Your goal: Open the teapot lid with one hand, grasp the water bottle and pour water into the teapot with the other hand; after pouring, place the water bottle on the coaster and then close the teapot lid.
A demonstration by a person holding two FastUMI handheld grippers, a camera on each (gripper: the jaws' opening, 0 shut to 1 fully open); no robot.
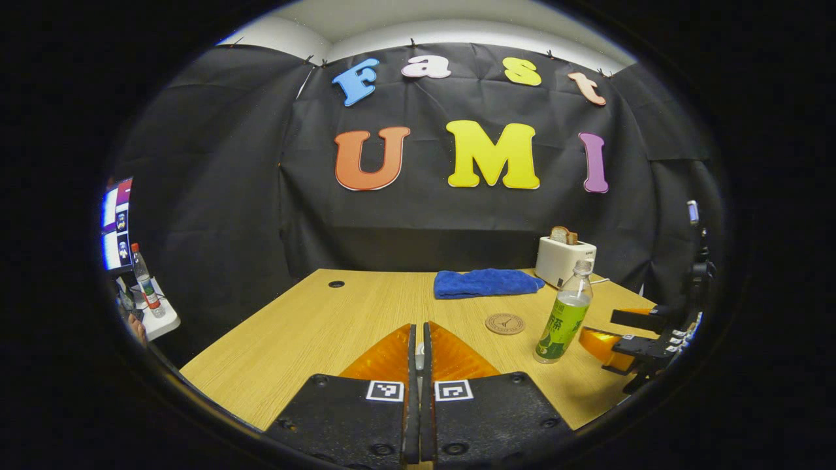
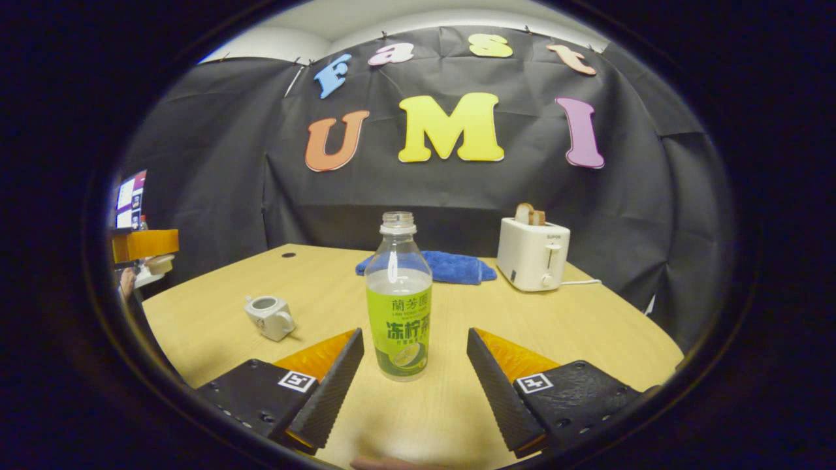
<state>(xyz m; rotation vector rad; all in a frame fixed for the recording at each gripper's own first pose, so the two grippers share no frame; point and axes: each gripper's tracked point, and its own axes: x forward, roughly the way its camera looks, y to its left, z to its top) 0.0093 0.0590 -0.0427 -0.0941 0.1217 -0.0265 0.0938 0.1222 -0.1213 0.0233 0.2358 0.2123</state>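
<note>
On a wooden table, near the left edge in the right gripper view: a small white teapot, upright, mouth uncovered, handle towards the camera.

Off past that edge, raised above table height: the left gripper, fingers drawn together with just a thin slit between. Clamped there, the teapot lid, seen in the right gripper view as a pale disc hanging under the fingers, and in the left gripper view as a small pale sliver in the slit.

Standing upright towards the table's right side: 1 water bottle, uncapped, green label, partly full of pale liquid. Straddling it, the right gripper, fingers wide apart, 1 on each side of the bottle's lower half, neither touching it.

Just beside the bottle, on the side away from the right gripper in the left gripper view: a round brown coaster, flat and bare.

Farther back: a crumpled blue cloth, and next to it a white toaster with bread sticking out of the top.

Beyond the table's left edge: a lit monitor and a 2nd bottle on a small white stand.
</note>
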